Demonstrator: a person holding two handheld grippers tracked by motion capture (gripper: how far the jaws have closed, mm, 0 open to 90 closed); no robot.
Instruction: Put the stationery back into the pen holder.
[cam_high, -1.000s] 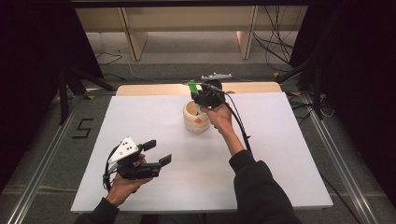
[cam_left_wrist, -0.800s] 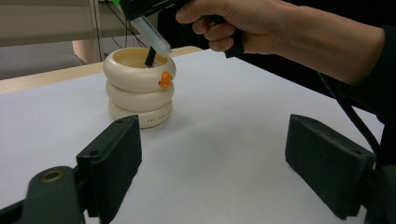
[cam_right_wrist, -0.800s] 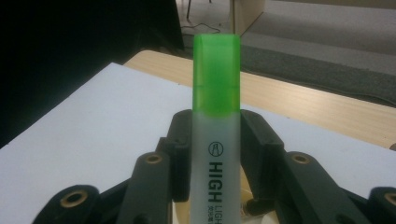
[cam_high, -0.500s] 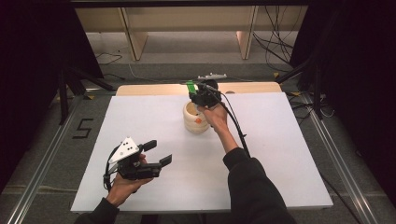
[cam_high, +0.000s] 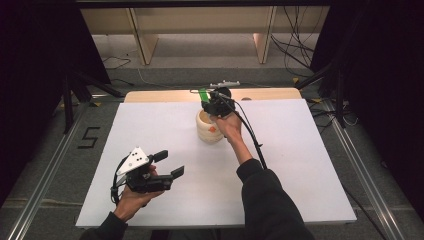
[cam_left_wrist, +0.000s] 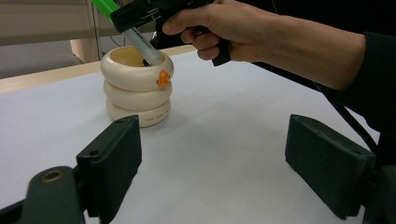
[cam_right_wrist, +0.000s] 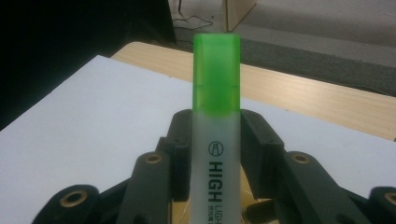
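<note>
While the high view looks down on the white table (cam_high: 300, 165), these lines hold:
Right gripper: right gripper (cam_high: 214, 102) sits at the far middle of the table, over the cream holder (cam_high: 209, 127), in the person's right hand (cam_high: 229, 125).
Highlighter: a green highlighter (cam_high: 203, 94) sticks out of that claw, its green cap pointing far and slightly left.
Left gripper: left gripper (cam_high: 167, 165) is at the near left, well apart from the holder, jaws spread with nothing between them.
Holder: it stands upright at the table's far middle, just in front of the bare wooden strip (cam_high: 270, 93).

Left gripper view:
Own jaws: the two black pads (cam_left_wrist: 112, 161) stand wide apart over bare white table (cam_left_wrist: 219, 140).
Holder: the cream holder (cam_left_wrist: 137, 93), built like three stacked rings with a small orange spot on the top ring, stands far left.
Highlighter: the highlighter (cam_left_wrist: 140, 39) is tilted, its clear lower end resting at the holder's rim, green cap up and to the left.
Right hand: the right hand (cam_left_wrist: 229, 28) carries the right gripper (cam_left_wrist: 140, 11) above the holder.

Right gripper view:
Claw state: the right gripper (cam_right_wrist: 215, 140) is clamped on the highlighter (cam_right_wrist: 216, 116), pads pressed to both sides of its frosted barrel.
Cap: the green cap juts beyond the jaws toward the wooden strip (cam_right_wrist: 303, 98).
Print: black lettering "HIGH" runs along the barrel.
</note>
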